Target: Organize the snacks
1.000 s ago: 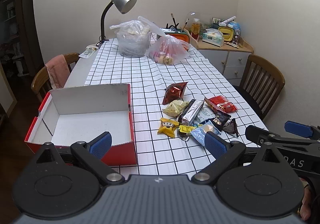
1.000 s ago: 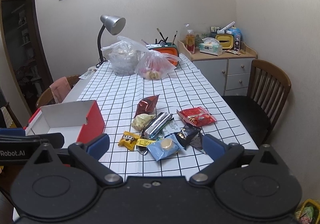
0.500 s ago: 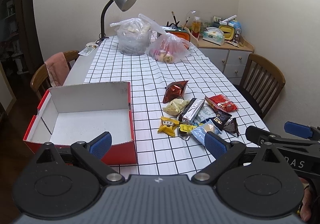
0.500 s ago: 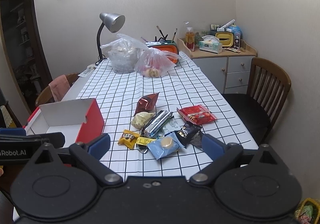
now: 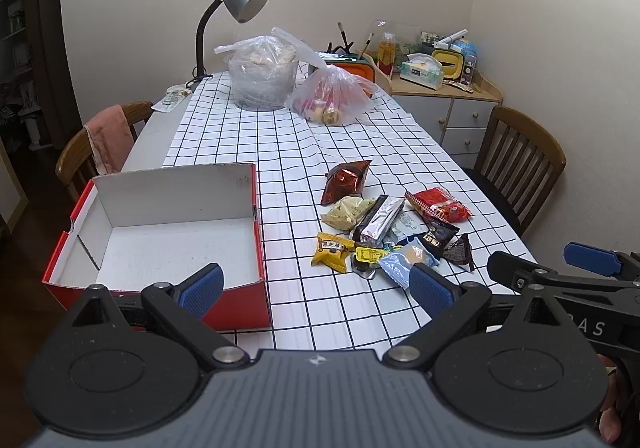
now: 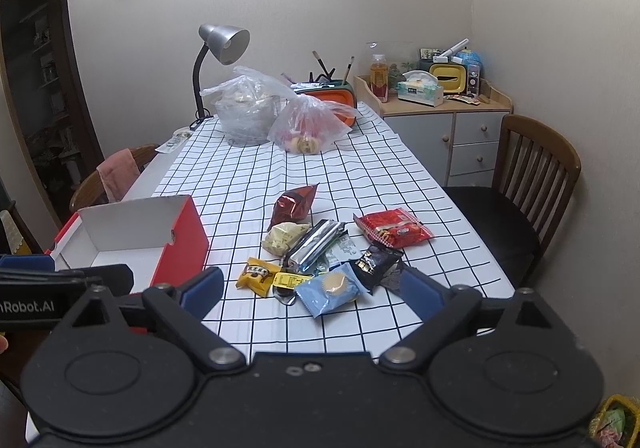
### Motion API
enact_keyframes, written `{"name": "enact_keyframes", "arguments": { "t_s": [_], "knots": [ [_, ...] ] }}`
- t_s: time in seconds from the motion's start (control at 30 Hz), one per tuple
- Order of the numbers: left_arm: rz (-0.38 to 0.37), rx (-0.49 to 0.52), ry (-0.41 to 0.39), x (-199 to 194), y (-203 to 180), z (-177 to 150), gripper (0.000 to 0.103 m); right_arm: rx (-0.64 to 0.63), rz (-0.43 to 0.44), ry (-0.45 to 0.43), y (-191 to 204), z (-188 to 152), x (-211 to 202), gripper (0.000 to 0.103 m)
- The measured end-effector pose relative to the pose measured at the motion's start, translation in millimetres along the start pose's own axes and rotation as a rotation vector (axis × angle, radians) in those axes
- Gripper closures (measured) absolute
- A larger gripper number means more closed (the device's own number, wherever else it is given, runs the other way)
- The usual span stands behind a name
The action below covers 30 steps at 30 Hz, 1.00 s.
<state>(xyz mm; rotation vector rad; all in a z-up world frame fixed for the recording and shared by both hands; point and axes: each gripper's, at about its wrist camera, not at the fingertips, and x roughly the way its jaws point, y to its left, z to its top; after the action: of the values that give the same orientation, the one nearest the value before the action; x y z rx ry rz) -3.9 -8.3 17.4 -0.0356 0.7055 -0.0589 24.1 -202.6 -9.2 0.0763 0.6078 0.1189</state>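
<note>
While both sets of jaws stand spread wide and hold nothing, the left gripper [image 5: 316, 286] and right gripper [image 6: 312, 288] hover at the near table edge. Just beyond lies the snack pile [image 6: 332, 252], with the red box [image 5: 160, 232] to its left.

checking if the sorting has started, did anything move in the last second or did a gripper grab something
Almost nothing changed. Both views shifted only slightly. The left gripper and right gripper are open and empty as before. The snack pile lies just as it did on the checked tablecloth, and the red box stays empty.
</note>
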Motion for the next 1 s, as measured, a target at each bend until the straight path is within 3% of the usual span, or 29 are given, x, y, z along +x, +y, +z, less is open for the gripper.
{"name": "enact_keyframes", "arguments": {
  "t_s": [0.33, 0.67, 1.0],
  "knots": [
    [-0.018, 0.014, 0.017, 12, -7, 6, 0.003, 0.004, -0.023, 0.016, -14, 2, 6, 0.008],
    [-0.002, 0.036, 0.063, 53, -29, 18, 0.003, -0.019, 0.031, 0.084, -51, 11, 47, 0.008],
    [-0.118, 0.151, 0.110, 106, -69, 24, 0.003, -0.084, 0.046, 0.167, -106, 14, 106, 0.008]
  ]
}}
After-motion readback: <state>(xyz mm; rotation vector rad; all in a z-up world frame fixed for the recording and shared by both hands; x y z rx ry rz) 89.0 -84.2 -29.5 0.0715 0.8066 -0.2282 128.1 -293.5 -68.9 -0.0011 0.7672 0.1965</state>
